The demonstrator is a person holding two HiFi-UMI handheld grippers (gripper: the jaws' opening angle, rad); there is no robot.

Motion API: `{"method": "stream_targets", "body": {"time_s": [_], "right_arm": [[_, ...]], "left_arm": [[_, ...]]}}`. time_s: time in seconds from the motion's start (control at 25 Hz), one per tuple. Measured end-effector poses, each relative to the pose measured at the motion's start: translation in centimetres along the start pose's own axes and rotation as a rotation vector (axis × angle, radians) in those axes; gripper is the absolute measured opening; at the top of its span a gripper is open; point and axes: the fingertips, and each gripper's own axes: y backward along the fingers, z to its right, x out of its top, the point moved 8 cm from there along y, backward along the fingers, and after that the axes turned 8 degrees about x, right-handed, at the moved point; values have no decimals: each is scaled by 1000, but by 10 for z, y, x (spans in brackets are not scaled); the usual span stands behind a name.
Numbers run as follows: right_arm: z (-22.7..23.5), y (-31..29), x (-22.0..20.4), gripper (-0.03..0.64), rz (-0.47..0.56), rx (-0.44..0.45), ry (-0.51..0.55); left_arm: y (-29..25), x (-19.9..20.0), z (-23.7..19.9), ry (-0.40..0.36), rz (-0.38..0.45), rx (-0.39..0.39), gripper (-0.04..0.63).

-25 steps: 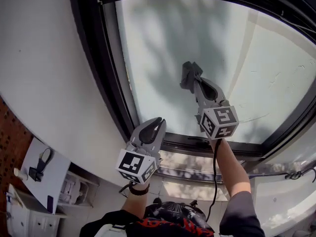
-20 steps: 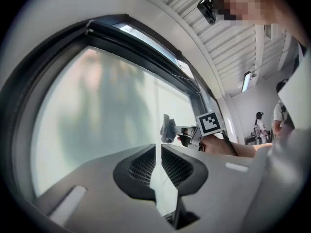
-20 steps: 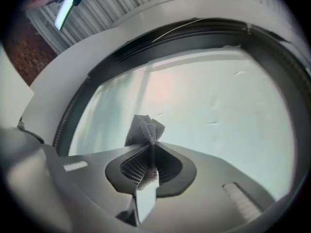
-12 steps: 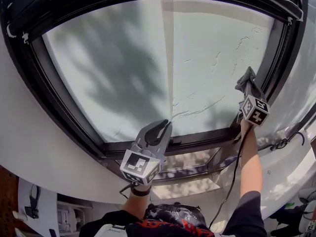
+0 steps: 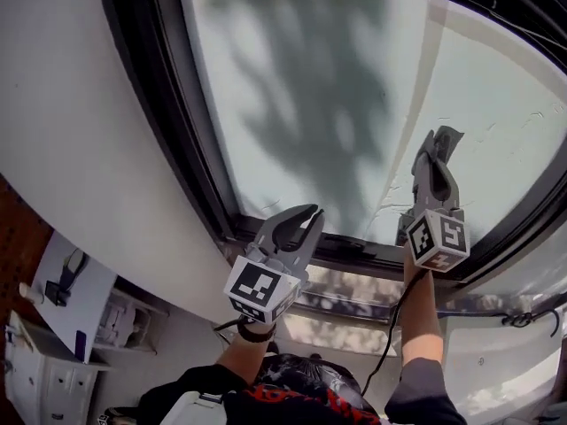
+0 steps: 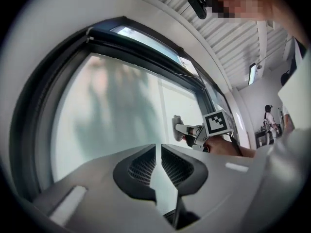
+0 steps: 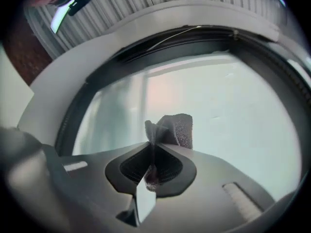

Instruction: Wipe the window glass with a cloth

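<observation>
Step in hand: a wiping pass over the lower right part of the window glass (image 5: 310,104) is judged to be under way.
Right tongs (image 7: 153,148): closed tight on a small grey cloth (image 7: 171,129), which is bunched between the jaws with a tuft standing out past the tips.
Where the cloth is: raised at the glass, to the right of the pane's middle and above the bottom rail. In the left gripper view it appears to lie against the pane, though contact cannot be confirmed.
Left tongs (image 6: 158,152): all but closed on nothing, with only a thin slit left between the jaws. They are held low by the bottom rail, clear of the glass.
Contact: only the free tuft should be laid on the pane, so the hard jaw tips are best angled away and the glass is not scratched.
Pressure: a light, even push is judged enough. Too much would fold the small tuft back into the jaws.
Path: thin wavy streaks (image 5: 390,200) can be seen just left of the cloth. Overlapping strokes should be led across them and on to the dark window frame (image 5: 199,166).
Risk: with so little cloth exposed, each stroke covers a narrow strip, so strips may be missed unless the passes are set close together.
</observation>
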Motion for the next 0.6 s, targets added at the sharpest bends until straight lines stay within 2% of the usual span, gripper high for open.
{"method": "stream_targets", "body": {"time_s": [0.12,0.24,0.32,0.4,0.44,0.52,0.6], "right_arm": [[-116,-52,-25,28,1,278,-32],[-231,-97,-44,28,-44,556,-104],[-287,-116,-55,28,-96,689,-155],[-319,-132,-71,28,-152,745,-189],[-326,-140,-79,28,-175,739,-191],[-319,-150,-95,28,-212,677,-174],[-291,-148,-103,28,-226,597,-153]], "left_arm": [[40,6,-40,-26,-1,116,29],[88,20,-82,-43,8,261,29],[112,30,-101,-41,15,325,29],[128,34,-112,-38,14,360,29],[132,33,-117,-39,13,367,29],[133,29,-122,-37,13,362,29],[127,23,-122,-27,18,341,29]]}}
